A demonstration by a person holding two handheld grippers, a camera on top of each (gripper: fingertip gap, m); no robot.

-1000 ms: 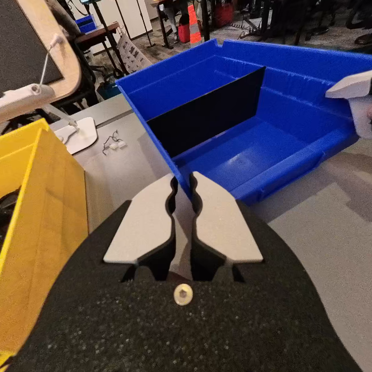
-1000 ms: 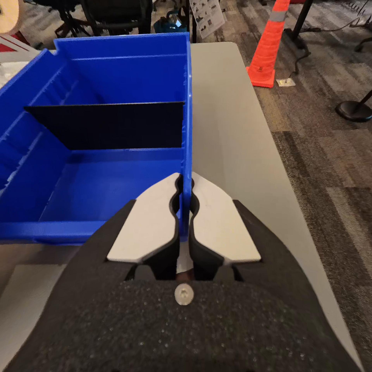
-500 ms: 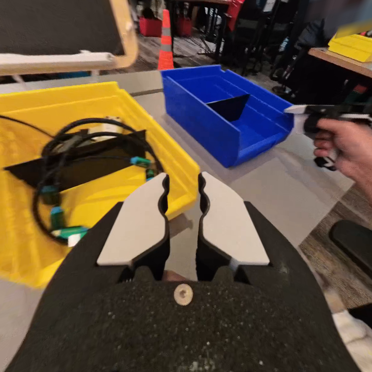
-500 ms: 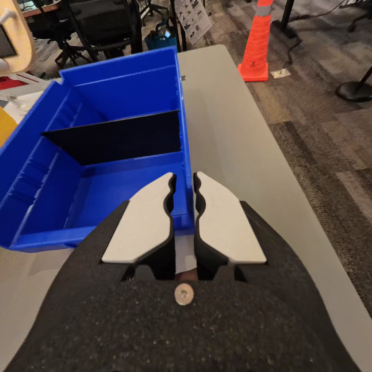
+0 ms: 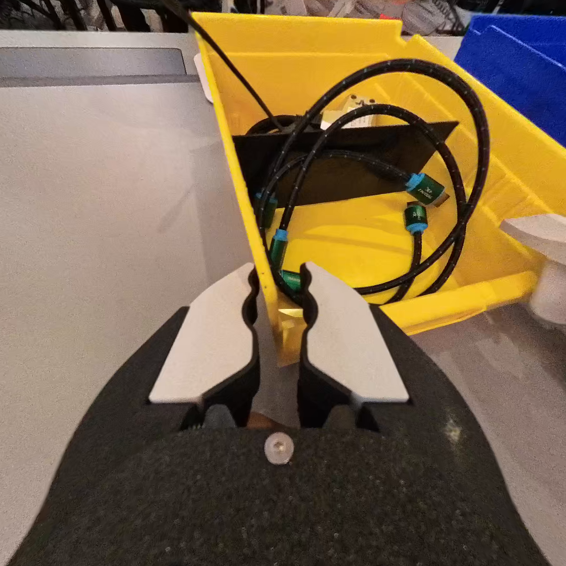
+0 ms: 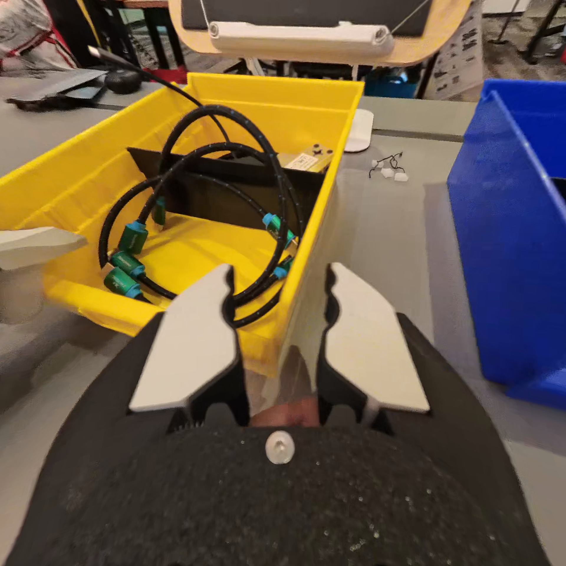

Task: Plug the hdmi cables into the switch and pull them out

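Observation:
A yellow bin holds black braided HDMI cables with green plugs. A small gold switch lies behind the bin's black divider. My left gripper is open, its jaws either side of the bin's left wall at the near corner. In the right wrist view the bin, cables, plugs and switch show again. My right gripper is wide open around the bin's right wall near its front corner. Neither gripper holds anything.
A blue bin stands on the grey table right of the yellow one, and shows in the left wrist view. Small white clips with thin black wires and a white stand base lie between the bins. The small gold switch is about equally far from each gripper, around 12 cm.
Both grippers let go of the blue bin's walls and swung left to the yellow bin. Their jaws have opened wider, the right more than the left.

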